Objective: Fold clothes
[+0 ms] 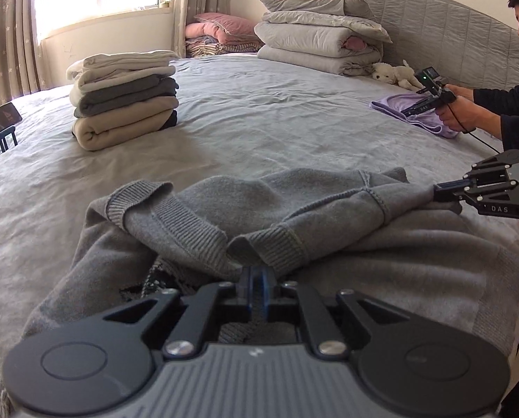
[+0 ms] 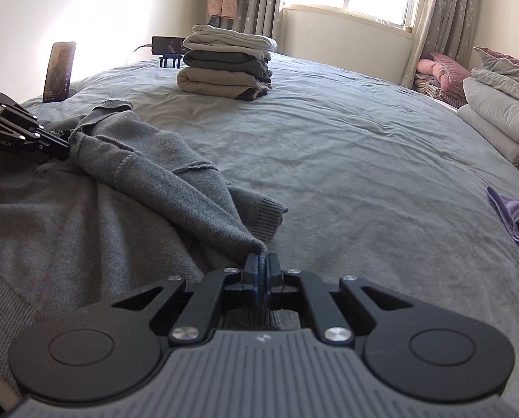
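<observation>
A grey knit sweater (image 1: 294,216) lies crumpled on the near part of the grey bed (image 1: 259,122). My left gripper (image 1: 258,271) is shut on the sweater's fabric by a ribbed edge. My right gripper (image 1: 440,191) enters from the right and is shut on the sweater's other end. In the right wrist view my right gripper (image 2: 261,261) pinches a fold of the sweater (image 2: 137,181), and my left gripper (image 2: 62,149) grips it at the far left. The stretch between them hangs loosely folded over the sweater's body.
A stack of folded clothes (image 1: 123,97) stands at the back left, also in the right wrist view (image 2: 224,69). Folded quilts (image 1: 322,31) and a plush toy (image 1: 395,73) lie by the headboard. Another person (image 1: 503,97) handles a purple garment (image 1: 412,111) at right. Phones on stands (image 2: 60,71) sit at the bed's edge.
</observation>
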### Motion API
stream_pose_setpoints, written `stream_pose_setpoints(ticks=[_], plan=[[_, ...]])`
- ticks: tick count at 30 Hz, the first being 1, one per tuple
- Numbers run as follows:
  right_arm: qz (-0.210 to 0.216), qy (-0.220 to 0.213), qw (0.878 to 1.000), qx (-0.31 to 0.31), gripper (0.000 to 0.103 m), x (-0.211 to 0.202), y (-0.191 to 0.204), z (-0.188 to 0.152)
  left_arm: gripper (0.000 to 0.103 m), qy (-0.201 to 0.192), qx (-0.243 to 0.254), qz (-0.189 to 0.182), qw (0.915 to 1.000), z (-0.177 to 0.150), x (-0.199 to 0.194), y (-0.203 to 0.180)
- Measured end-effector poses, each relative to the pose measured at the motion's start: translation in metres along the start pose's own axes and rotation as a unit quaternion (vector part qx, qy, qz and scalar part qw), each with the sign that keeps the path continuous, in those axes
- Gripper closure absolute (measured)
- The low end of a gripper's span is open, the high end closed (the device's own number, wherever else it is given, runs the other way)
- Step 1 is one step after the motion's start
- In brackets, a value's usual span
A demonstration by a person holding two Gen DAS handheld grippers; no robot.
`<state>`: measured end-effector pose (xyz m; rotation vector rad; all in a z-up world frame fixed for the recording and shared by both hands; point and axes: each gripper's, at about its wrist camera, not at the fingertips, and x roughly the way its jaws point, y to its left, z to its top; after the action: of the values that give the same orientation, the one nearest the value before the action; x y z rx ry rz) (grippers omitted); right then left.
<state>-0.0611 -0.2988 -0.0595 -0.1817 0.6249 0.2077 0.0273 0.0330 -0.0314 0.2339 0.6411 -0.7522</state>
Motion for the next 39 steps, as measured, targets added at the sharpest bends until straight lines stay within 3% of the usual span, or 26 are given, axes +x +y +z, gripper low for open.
stream_pose_setpoints(ticks=[2, 3, 10, 14, 15, 17, 19, 21, 22, 24, 25, 31, 36, 39], plan=[[0.006, -0.004, 1.0, 0.002, 0.097, -0.005, -0.001, 0.0, 0.056, -0.013, 0.004, -0.002, 0.9999, 0.003, -0.006, -0.001], [0.008, -0.008, 1.0, 0.005, 0.097, -0.008, -0.002, 0.001, 0.054, -0.015, 0.004, -0.005, 0.9999, 0.007, -0.004, -0.001], [0.026, -0.02, 0.999, 0.035, 0.09, -0.016, -0.012, 0.006, 0.051, -0.03, 0.002, -0.029, 0.9991, 0.031, 0.008, 0.001], [0.031, -0.011, 0.999, 0.043, 0.084, -0.014, -0.017, 0.003, 0.051, 0.009, 0.033, -0.039, 0.9986, 0.037, 0.029, -0.011], [0.033, -0.007, 0.998, 0.045, 0.081, -0.014, -0.018, 0.002, 0.052, 0.022, 0.043, -0.035, 0.9982, 0.035, 0.034, -0.015], [0.037, -0.003, 0.998, 0.048, 0.055, -0.014, -0.021, -0.001, 0.056, 0.038, 0.068, -0.027, 0.9966, 0.03, 0.037, -0.022], [0.036, -0.006, 0.998, 0.047, 0.054, -0.014, -0.024, -0.005, 0.065, 0.046, 0.079, -0.025, 0.9955, 0.026, 0.037, -0.024], [0.038, -0.005, 0.998, 0.053, 0.054, -0.01, -0.027, -0.005, 0.091, 0.055, 0.074, -0.022, 0.9955, 0.025, 0.037, -0.023], [0.044, -0.003, 0.997, 0.056, 0.054, -0.007, -0.028, -0.005, 0.096, 0.058, 0.073, -0.021, 0.9955, 0.026, 0.038, -0.023], [0.058, 0.003, 0.996, 0.062, 0.08, -0.002, -0.029, -0.004, 0.098, 0.048, 0.088, -0.006, 0.995, 0.03, 0.035, -0.029], [0.065, 0.006, 0.996, 0.065, 0.099, 0.0, -0.029, -0.003, 0.098, 0.038, 0.1, 0.005, 0.9942, 0.033, 0.033, -0.033], [0.013, -0.028, 0.997, 0.067, 0.099, 0.002, -0.042, 0.02, 0.099, -0.016, 0.141, 0.086, 0.9861, 0.078, 0.041, -0.041], [-0.01, -0.044, 0.995, 0.086, 0.099, 0.024, -0.063, 0.046, 0.099, -0.056, 0.147, 0.172, 0.9726, 0.128, 0.083, -0.035], [-0.015, -0.042, 0.994, 0.104, 0.099, 0.045, -0.079, 0.059, 0.099, -0.058, 0.139, 0.213, 0.9653, 0.153, 0.123, -0.028]])
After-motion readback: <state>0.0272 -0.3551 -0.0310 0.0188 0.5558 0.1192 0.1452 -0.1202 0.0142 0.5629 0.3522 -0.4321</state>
